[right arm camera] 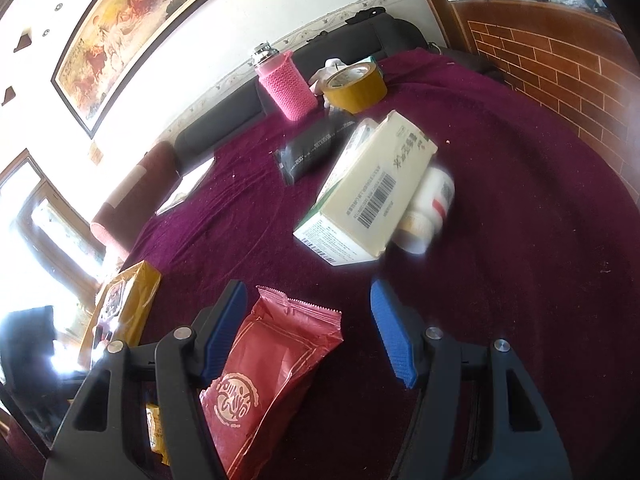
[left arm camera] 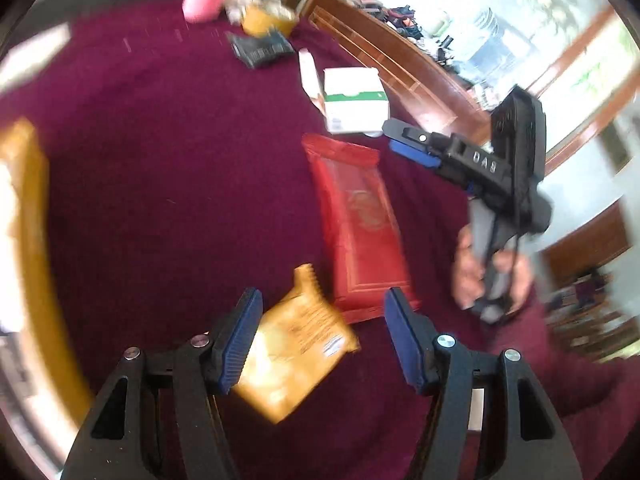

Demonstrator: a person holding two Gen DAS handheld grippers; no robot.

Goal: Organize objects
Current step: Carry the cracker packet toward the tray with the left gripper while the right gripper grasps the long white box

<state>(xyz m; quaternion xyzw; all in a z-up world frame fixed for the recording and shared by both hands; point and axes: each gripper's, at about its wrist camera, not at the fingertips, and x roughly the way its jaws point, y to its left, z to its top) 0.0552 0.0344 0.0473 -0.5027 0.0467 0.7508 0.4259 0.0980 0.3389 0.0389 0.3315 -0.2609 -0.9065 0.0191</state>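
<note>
Left gripper (left arm camera: 324, 340), jaws half open and gripping nothing, frames a light, crinkly, slippery yellow foil snack packet (left arm camera: 296, 360) at six o'clock; judged best pinched across its flat middle.

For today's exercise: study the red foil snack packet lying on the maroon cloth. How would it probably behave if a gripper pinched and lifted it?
The red foil snack packet looks thin and creased, so it would probably flex or droop rather than stay stiff. Its glossy film may be slippery against the pads. Being flat with crimped ends, it seems light and unlikely to roll on the maroon cloth.
</note>
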